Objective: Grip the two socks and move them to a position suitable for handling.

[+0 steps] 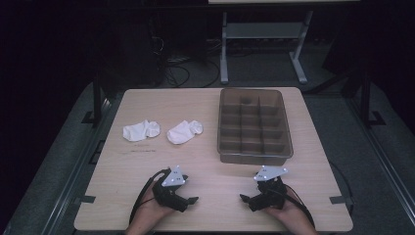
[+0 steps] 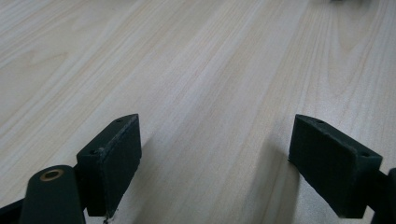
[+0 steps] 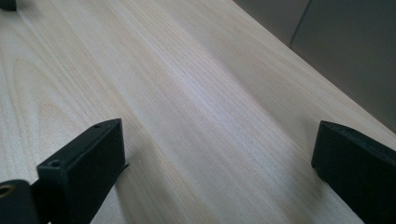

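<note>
Two white socks lie on the left half of the wooden table (image 1: 205, 171): one sock (image 1: 141, 130) farther left, the other sock (image 1: 184, 131) beside it. A brown translucent divided tray (image 1: 253, 125) stands at the right of the middle. My left gripper (image 1: 192, 200) rests near the front edge, held by a hand, pointing right. My right gripper (image 1: 243, 198) rests opposite it, pointing left. In the left gripper view the left gripper (image 2: 215, 161) stands open over bare wood. In the right gripper view the right gripper (image 3: 219, 168) stands open too, with nothing between its jaws.
The tray has several small compartments, with a dark shape in one at the back. Beyond the table stand a metal-legged desk (image 1: 264, 49) and loose cables (image 1: 181, 63) on the floor. In the right gripper view the table's edge (image 3: 299, 56) runs close by.
</note>
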The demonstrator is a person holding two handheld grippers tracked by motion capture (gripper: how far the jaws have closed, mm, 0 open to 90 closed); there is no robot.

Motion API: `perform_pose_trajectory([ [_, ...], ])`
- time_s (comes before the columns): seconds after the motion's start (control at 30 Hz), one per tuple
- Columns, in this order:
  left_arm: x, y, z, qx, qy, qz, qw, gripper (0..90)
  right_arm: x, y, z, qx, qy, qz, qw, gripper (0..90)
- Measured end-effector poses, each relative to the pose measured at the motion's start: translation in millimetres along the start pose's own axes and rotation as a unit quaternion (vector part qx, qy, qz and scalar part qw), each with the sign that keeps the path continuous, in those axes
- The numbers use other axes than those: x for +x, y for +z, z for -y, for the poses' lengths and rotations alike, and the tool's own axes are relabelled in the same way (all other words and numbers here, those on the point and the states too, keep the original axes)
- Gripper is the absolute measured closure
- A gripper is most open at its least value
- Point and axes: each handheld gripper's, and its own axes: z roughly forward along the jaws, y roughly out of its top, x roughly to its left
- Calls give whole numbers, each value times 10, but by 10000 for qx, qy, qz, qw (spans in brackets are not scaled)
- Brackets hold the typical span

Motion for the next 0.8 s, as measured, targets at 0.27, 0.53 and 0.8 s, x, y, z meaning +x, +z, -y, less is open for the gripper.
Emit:
perform_pose_trajectory([
  [0.27,31,-52,-25,-61,-115,-12,9999,168,0,0,0,-2,3,-1,10000,23],
  [0.53,87,-105,-45,-97,-145,-82,9998,174,0,-2,-1,11,0,-3,10000,23],
  [0.8,165,-164,-69,-196,-241,-127,9994,215,1,-3,-1,15,10,-1,10000,23],
])
